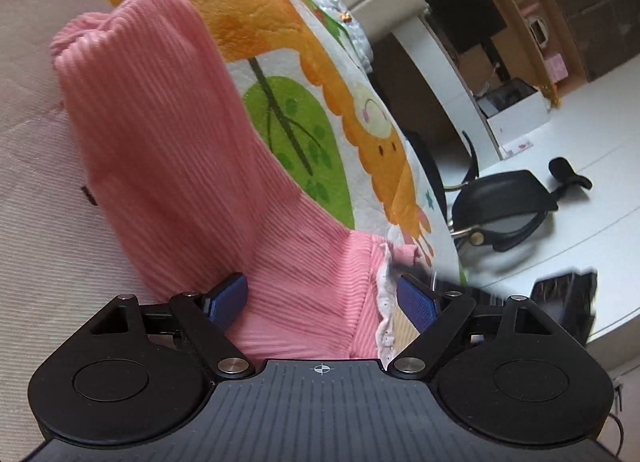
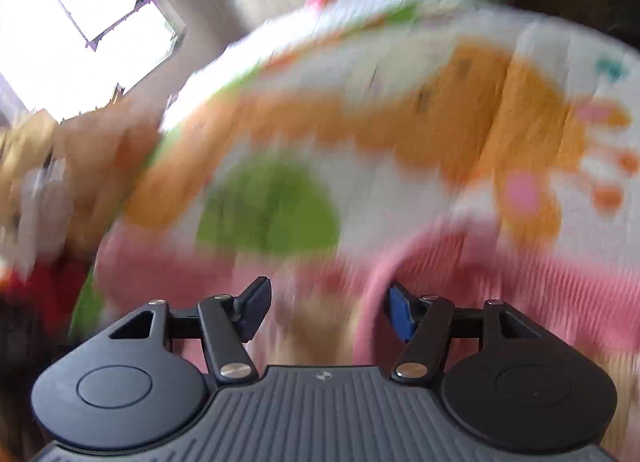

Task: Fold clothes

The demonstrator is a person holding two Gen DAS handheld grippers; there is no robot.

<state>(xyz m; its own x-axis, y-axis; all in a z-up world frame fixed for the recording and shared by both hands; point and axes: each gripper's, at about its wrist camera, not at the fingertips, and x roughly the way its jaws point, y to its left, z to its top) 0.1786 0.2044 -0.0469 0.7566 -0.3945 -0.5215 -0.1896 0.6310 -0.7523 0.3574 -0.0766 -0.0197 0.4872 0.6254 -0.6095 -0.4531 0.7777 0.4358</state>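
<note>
Left wrist view: Your left gripper [image 1: 322,302] points forward and down over the pink ribbed garment [image 1: 168,150]. Its jaws stand wide. The blue pads [image 1: 228,296] flank a band of the pink fabric, and the fabric passes between them, but neither pad presses it. The garment lies on a pale quilted surface [image 1: 40,242] and partly on a cartoon-print blanket [image 1: 288,114] with orange and green shapes. Its long axis runs from the gripper away toward the upper left, ending in a bunched, gathered end [image 1: 86,34]. A white lace-trimmed edge [image 1: 386,302] sits at the near right end, just beside the right-hand pad. A black office chair [image 1: 508,210] stands on the floor to the right, well apart.

Right wrist view: This view is heavily motion-blurred. Your right gripper [image 2: 330,312] has its jaws partly apart, with nothing clamped between them. The pink garment [image 2: 520,294] spreads across the lower frame, from left to right, under and beyond the fingertips. You cannot tell its exact outline. The same blanket [image 2: 400,114] fills the area beyond. A bright window [image 2: 80,30] shows at upper left.
</note>
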